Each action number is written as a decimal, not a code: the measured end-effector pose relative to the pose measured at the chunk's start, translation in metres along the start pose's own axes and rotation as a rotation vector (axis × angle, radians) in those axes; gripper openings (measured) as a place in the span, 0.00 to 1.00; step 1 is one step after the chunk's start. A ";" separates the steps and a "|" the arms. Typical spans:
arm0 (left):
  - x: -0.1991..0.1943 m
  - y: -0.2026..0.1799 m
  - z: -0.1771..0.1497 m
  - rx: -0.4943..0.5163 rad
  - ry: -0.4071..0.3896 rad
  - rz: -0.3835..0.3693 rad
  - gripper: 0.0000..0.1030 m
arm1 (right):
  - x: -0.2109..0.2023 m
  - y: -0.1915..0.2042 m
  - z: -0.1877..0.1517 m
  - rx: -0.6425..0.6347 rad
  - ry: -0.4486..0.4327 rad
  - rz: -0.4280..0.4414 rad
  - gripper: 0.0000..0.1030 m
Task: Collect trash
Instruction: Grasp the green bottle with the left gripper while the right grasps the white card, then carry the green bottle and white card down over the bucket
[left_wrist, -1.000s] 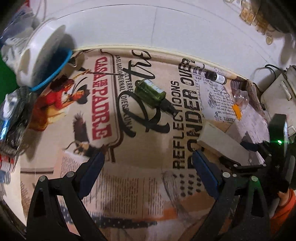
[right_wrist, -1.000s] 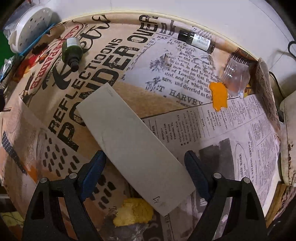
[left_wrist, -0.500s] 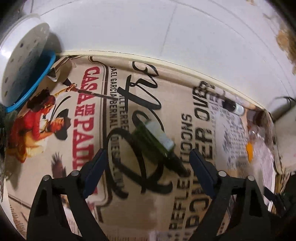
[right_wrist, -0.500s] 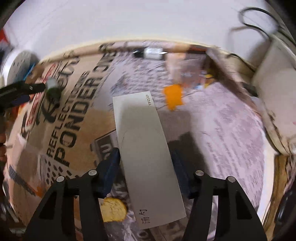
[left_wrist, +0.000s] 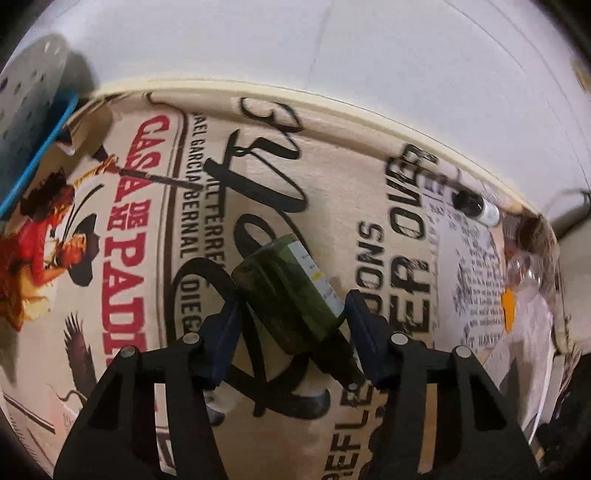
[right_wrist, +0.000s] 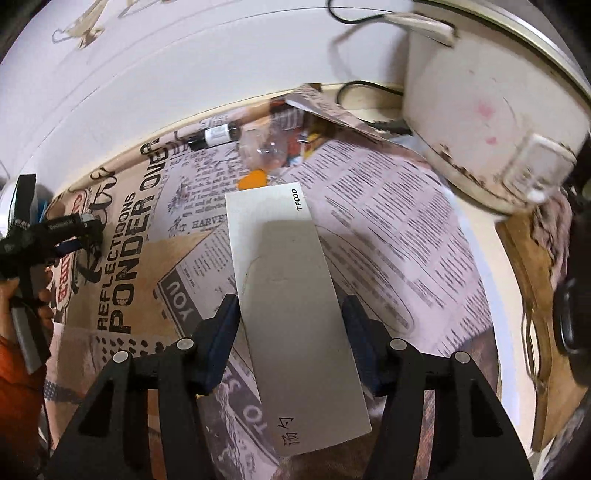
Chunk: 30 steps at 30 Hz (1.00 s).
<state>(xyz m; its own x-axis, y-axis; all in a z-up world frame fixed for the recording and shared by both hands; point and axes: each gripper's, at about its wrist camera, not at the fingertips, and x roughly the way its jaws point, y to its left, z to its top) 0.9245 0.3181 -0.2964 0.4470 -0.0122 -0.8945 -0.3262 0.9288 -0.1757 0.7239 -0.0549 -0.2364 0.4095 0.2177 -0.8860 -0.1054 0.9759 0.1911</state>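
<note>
Your left gripper (left_wrist: 291, 314) is closing around the green bottle (left_wrist: 288, 291); your right gripper (right_wrist: 290, 317), narrowed since, pinches the white box (right_wrist: 291, 295), now lifted.

Left tongs (left_wrist: 291, 317) pointing steeply down at the bench (left_wrist: 332, 206), jaws closing with the green bottle (left_wrist: 291, 295) between them; blue pads at either side of the bottle's body, contact not certain; bottle lying on its side, pale label up, dark neck toward the lower right; bench covered in printed newspaper-style sheet (left_wrist: 155, 206); small dark vial (left_wrist: 474, 206) lying near the far edge by the white wall; clear crumpled plastic (left_wrist: 526, 271) and an orange scrap (left_wrist: 509, 310) at right; perforated white disc with blue rim (left_wrist: 33, 110) at upper left.
</note>
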 end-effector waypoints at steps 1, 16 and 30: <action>-0.003 -0.003 -0.003 0.013 -0.008 0.000 0.53 | -0.002 -0.002 -0.002 0.007 -0.002 0.004 0.52; -0.146 -0.072 -0.122 0.152 -0.206 0.019 0.52 | -0.077 -0.026 -0.040 -0.084 -0.114 0.109 0.52; -0.288 -0.097 -0.262 0.096 -0.359 0.046 0.52 | -0.169 -0.019 -0.099 -0.223 -0.192 0.246 0.52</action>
<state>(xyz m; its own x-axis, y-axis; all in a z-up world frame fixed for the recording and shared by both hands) 0.6095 0.1350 -0.1295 0.7028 0.1448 -0.6965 -0.2804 0.9562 -0.0842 0.5672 -0.1117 -0.1324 0.5076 0.4643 -0.7258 -0.4077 0.8715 0.2724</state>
